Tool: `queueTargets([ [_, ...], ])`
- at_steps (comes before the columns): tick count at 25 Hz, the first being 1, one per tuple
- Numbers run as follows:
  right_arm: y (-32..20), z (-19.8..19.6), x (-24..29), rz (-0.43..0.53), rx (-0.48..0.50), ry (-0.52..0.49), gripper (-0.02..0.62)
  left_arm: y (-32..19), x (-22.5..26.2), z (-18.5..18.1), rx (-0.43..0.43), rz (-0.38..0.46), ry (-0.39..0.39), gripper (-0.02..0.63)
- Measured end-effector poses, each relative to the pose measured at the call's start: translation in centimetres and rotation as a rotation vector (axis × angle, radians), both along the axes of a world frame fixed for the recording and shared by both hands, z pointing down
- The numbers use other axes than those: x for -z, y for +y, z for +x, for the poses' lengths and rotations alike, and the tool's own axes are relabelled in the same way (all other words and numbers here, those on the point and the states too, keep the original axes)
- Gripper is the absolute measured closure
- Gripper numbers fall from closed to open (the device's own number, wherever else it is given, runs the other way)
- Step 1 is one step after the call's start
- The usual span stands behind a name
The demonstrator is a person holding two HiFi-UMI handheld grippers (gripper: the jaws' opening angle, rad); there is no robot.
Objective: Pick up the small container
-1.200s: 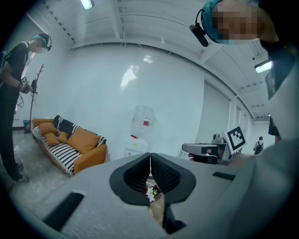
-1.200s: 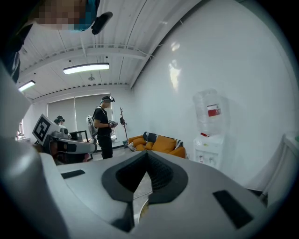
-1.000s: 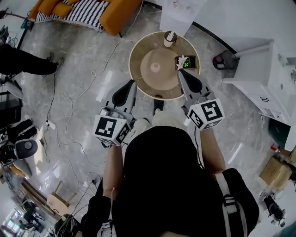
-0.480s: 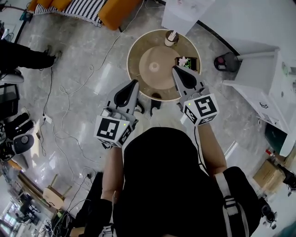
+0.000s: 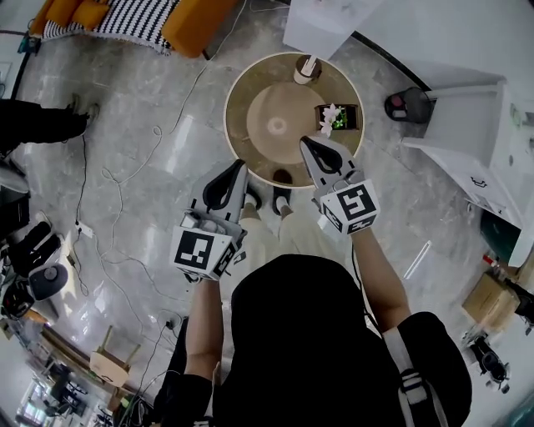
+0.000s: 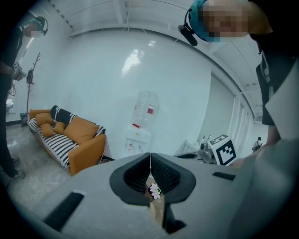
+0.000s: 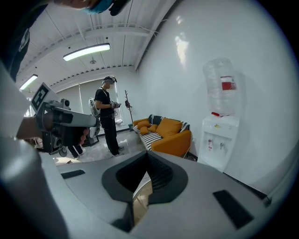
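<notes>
Floor of grey marble [image 5: 142,167] takes up most of the head view, with an orange sofa [image 5: 196,25] at its far edge. On it ahead of the person stands a round wooden table [image 5: 242,92].

Both tools point toward the table. The left gripper [image 5: 239,165] hangs over the floor, short of the near rim and off to the left. The right gripper [image 5: 305,142] has its tips over the near part of the tabletop. Each gripper view shows its own jaws pressed together with nothing between them.

Three things sit on the table. A dark box [image 5: 344,119] carrying a white flower is at the right. A lidded cup [image 5: 306,70] stands upright at the far rim. A small pale round container [image 5: 275,125] is at the centre, which I take to be the task's thing, though that is a guess.

It lies just ahead and slightly left of the right jaws, farther ahead and to the right of the left ones. So the right gripper is the nearer, and its jaws would first have to part. Seen from above the container looks round, with no long axis to line up on.
</notes>
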State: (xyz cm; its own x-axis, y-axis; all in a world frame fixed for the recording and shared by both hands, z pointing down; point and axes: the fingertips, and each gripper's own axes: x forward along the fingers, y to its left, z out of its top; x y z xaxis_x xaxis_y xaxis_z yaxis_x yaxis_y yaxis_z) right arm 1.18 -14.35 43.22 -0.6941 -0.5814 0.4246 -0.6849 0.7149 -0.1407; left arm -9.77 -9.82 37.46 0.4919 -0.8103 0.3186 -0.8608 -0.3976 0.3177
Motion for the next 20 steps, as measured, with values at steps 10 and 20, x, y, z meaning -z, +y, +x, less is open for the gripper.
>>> queueTargets([
  [10, -0.3, -0.9, -8.4, -0.093, 0.008, 0.070, 0.592, -1.7, -7.3, -3.2, 0.023, -0.077, 0.008, 0.584],
  [20, -2.0, -0.8, -17.3, -0.176, -0.026, 0.147, 0.591, -3.7, -13.7, -3.5, -0.015, -0.152, 0.002, 0.584],
])
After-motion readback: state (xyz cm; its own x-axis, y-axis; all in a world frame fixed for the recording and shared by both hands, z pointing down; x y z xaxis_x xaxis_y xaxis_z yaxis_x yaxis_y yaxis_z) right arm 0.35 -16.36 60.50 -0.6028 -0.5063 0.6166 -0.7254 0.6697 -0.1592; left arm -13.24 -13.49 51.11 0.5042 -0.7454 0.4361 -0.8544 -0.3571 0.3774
